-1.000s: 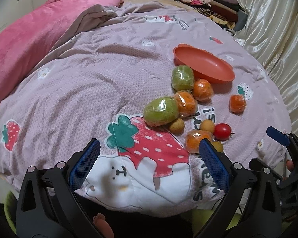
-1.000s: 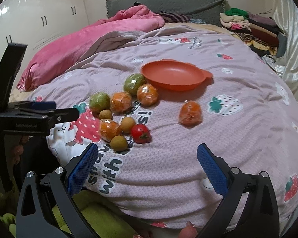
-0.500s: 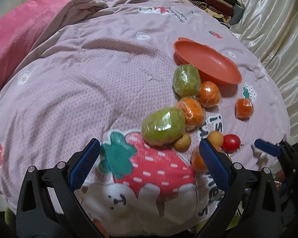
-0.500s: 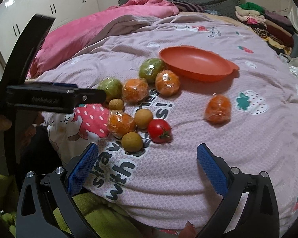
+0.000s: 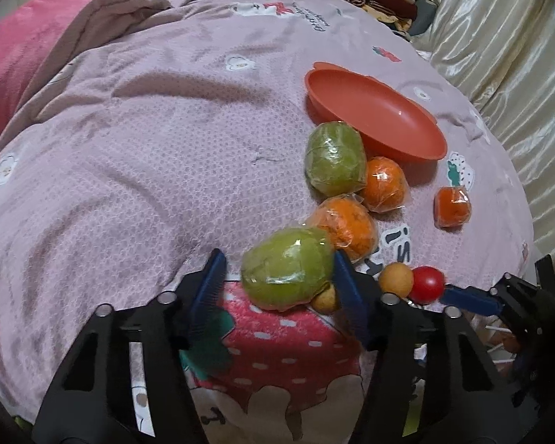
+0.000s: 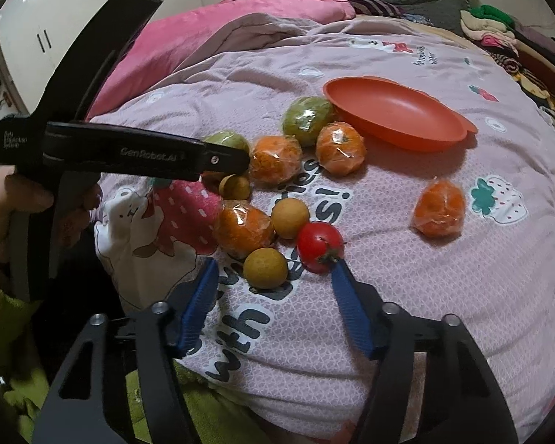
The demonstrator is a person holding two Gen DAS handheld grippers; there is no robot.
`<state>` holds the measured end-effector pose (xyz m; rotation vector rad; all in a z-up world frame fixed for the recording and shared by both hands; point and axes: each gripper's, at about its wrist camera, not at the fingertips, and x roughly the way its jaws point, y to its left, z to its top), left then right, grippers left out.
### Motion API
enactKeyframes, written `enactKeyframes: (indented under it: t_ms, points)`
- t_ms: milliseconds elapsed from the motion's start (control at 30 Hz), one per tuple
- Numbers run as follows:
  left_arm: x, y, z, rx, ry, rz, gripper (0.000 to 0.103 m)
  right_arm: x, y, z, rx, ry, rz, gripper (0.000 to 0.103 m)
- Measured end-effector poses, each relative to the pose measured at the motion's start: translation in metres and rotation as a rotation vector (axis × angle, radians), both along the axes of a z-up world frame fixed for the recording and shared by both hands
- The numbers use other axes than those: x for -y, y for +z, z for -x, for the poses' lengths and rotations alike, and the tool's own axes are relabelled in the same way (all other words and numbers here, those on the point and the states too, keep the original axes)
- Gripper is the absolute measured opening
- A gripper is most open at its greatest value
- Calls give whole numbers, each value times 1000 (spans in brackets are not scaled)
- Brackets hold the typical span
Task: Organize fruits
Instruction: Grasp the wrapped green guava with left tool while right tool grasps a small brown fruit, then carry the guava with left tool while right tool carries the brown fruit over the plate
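Two hand-held grippers are shown at the near edge of a bed quilt (image 6: 444,296), both with jaws closing. The left gripper (image 5: 277,277) is set around a wrapped green fruit (image 5: 286,272): its right pad lies against the fruit's side, while a gap remains at the left pad, so no grasp is made. The right gripper (image 6: 273,281) is unclenched, with a small tan fruit (image 6: 265,268) just ahead of and between its fingertips and a red tomato (image 6: 320,246) just beside its right pad; neither is pressed. The remaining fruits are clustered close together: a second green fruit (image 6: 307,115) touches the rim of an empty orange dish (image 6: 396,116), and wrapped oranges (image 6: 339,147) lie beside it. One wrapped orange (image 6: 438,208) lies well apart to the right. Open quilt is seen left of the cluster in the left wrist view and right of the tomato in the right wrist view.
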<state>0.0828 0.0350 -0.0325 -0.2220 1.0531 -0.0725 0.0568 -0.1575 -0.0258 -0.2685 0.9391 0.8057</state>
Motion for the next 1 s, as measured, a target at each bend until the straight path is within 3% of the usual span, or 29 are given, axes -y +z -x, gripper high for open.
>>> enactKeyframes:
  t_ms: [100, 200, 533, 733, 1000]
  points:
    - [2, 0, -1, 4, -14, 4, 43, -2, -3, -3, -13, 18, 8, 42]
    - [0, -1, 0, 6, -16, 21, 43, -2, -3, -2, -20, 33, 2, 36]
    - [-5, 0, 2, 8, -14, 42, 42, -12, -9, -1, -16, 82, 21, 25]
    - [-4, 1, 2, 9, -16, 47, 42, -10, -9, -6, -29, 96, 6, 25]
    - [-6, 9, 1, 18, -12, 57, 42, 12, 14, -16, -17, 58, -56, 25]
